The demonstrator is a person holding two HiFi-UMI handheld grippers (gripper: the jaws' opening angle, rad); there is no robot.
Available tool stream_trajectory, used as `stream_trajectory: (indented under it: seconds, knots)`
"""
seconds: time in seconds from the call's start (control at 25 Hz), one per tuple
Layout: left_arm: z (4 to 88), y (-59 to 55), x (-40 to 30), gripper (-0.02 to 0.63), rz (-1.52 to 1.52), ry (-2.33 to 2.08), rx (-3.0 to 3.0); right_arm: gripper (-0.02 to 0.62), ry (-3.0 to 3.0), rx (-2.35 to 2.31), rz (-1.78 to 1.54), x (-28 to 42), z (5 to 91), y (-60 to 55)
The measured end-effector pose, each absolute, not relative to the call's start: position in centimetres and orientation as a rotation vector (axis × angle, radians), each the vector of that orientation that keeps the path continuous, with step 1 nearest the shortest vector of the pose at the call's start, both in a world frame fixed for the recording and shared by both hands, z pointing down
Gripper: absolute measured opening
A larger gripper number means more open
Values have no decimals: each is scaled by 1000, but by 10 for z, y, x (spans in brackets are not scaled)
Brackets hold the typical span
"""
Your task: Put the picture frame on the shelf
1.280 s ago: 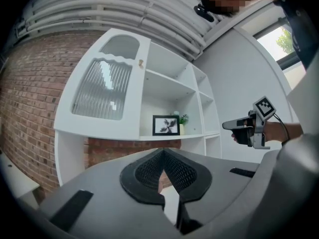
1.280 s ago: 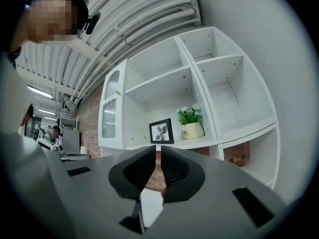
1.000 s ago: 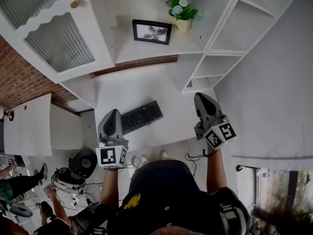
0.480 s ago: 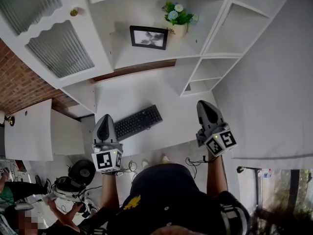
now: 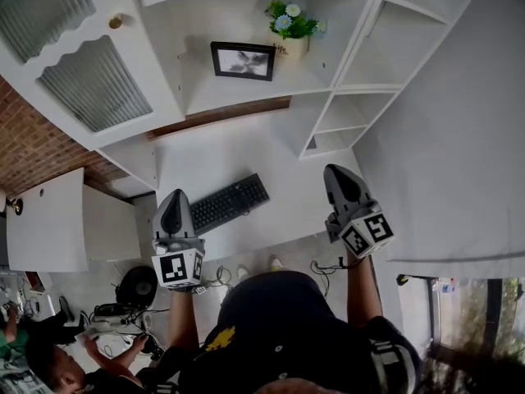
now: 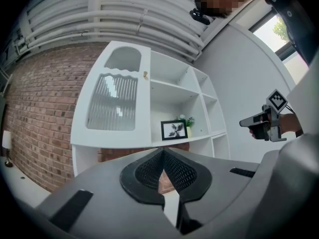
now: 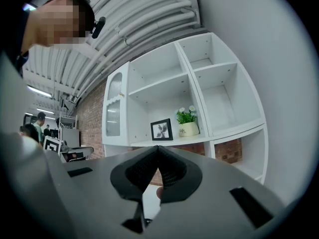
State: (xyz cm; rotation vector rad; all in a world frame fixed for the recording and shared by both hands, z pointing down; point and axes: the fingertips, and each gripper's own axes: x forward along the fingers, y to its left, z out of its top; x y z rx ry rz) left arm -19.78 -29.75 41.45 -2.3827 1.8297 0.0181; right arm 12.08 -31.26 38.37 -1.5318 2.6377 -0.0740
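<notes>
You hold both grippers level in front of your body, well apart from each other, and both point toward the white shelf unit. Your left gripper (image 6: pixel 162 153) has its jaws pressed together at the tips, and nothing sits between them. Your right gripper (image 7: pixel 157 148) is the same: the jaws meet and they hold nothing. Neither gripper touches any object.

Just ahead of the grippers lies the white desk (image 5: pixel 246 150). A black keyboard (image 5: pixel 230 203) rests on it at a slant, nearer to your left gripper.

Further away, above the desk, is the shelf (image 5: pixel 271 84). The picture frame (image 5: pixel 243 61) stands upright on it, well apart from both grippers, with its black border facing you. Just to the right of the frame stands a flower pot (image 5: pixel 290 31), with a small gap between them. To the left of this compartment is a cabinet door (image 5: pixel 94 84) with ribbed glass, and beyond it a brick wall (image 5: pixel 33 138).
</notes>
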Motion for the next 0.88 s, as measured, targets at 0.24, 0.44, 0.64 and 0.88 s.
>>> stream_trajectory:
  seconds: [0.24,0.44,0.64,0.88]
  knots:
    - [422,-297,-190,18,30,1831,-2408,5,2651,-1539,-53,119,384,-320]
    - [431,-289,-183,18,34,1833,-2429,6,2684,-1546,13,113,384,-318]
    - [433,-288,-188,18,11,1838,-2412,5,2692,-1566,84,109,378,-317]
    - [441,-287,-185,18,4,1843,-2440,6,2678,-1587,70,117,378,-317]
